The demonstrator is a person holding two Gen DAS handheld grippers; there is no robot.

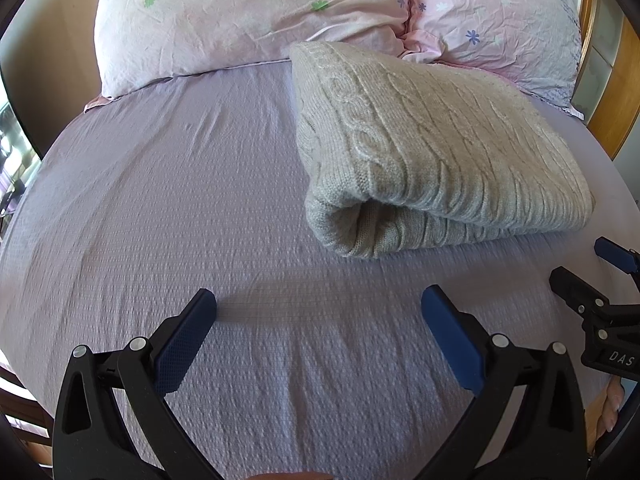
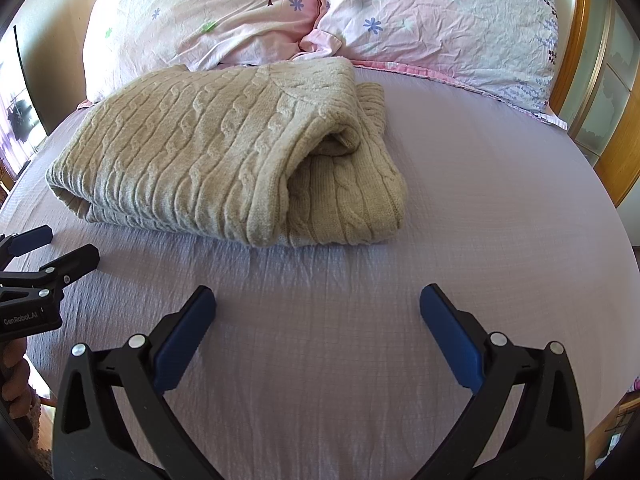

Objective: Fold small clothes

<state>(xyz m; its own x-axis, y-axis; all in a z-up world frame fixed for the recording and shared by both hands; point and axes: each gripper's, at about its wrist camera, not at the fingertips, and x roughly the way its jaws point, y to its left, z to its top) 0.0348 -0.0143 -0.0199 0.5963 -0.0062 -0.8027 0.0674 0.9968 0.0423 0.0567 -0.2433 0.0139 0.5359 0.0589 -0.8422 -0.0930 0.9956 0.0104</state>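
A beige cable-knit sweater (image 1: 432, 148) lies folded in a thick bundle on the lilac bed sheet (image 1: 160, 208). It also shows in the right wrist view (image 2: 216, 152), with a folded-in sleeve part at its right side. My left gripper (image 1: 318, 304) is open and empty, hovering over bare sheet in front of and left of the sweater. My right gripper (image 2: 318, 304) is open and empty over bare sheet in front of the sweater. Each gripper shows at the edge of the other's view, the right one (image 1: 592, 276) and the left one (image 2: 48, 248).
Two pink flowered pillows (image 1: 248, 20) (image 2: 440, 24) lie at the head of the bed behind the sweater. A wooden bed frame (image 2: 616, 152) runs along the right side. A wall and window are at the left.
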